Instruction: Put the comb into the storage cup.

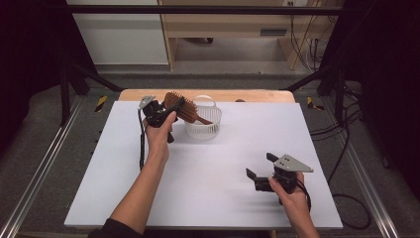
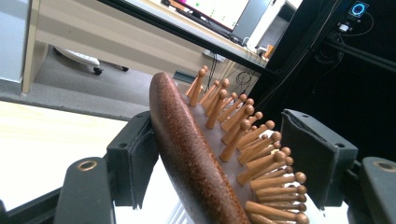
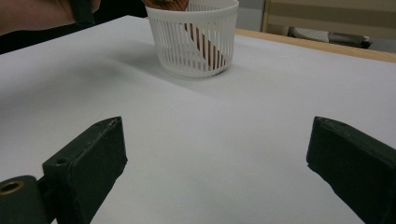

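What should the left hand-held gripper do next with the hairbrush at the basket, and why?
Probably draw the left hand-held gripper back off the wooden hairbrush. The handle already stands inside the white basket, with the head leaning over the rim, and in the left gripper view the right pad stands clear of the bristles, so the brush seems released.

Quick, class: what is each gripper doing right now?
Left gripper: around the hairbrush head; grip cannot be told.
Right gripper: open, holding nothing.

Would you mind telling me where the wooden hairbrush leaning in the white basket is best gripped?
Grip the hairbrush by its oval head from above, jaws across back and bristles: the head sticks out over the basket rim while the handle slants down inside.
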{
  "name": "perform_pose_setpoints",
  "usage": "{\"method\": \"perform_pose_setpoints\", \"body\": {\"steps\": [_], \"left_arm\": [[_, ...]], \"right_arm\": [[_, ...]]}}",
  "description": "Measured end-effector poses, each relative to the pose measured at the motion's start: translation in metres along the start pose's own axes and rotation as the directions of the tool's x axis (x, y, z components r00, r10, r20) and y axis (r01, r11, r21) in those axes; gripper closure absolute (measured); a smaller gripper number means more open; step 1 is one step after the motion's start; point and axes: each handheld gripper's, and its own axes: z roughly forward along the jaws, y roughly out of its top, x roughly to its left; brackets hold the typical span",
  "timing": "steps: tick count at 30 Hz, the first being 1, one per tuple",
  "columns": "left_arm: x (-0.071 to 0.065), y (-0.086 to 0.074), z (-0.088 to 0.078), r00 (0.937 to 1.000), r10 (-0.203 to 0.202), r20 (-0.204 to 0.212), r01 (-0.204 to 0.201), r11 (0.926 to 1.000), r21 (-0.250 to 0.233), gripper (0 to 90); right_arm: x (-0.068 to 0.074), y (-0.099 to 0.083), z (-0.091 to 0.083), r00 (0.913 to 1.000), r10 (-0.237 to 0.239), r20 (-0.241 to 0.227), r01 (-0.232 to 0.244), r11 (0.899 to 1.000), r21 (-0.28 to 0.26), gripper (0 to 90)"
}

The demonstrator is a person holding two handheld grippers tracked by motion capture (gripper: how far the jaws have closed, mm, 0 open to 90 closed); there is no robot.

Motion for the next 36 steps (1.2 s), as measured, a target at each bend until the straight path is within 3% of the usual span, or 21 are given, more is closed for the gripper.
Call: {"method": "perform_pose_setpoints", "body": {"steps": [18, 36], "left_arm": [[0.0013, 0.0007, -0.0003, 1.0, 0.002, -0.006, -0.002, 0.9999, -0.012, 26.4], [-0.0003, 0.0002, -0.0003, 0.9991, 0.041, -0.015, -0.041, 0.9991, -0.014, 23.4]], "right_arm": [[0.0001, -0.0001, 0.0004, 1.0, -0.003, 0.0, 0.003, 1.0, 0.0, 5.2], [0.0003, -0.0002, 0.0004, 1.0, -0.001, -0.001, 0.001, 1.0, 0.003, 5.0]]}}
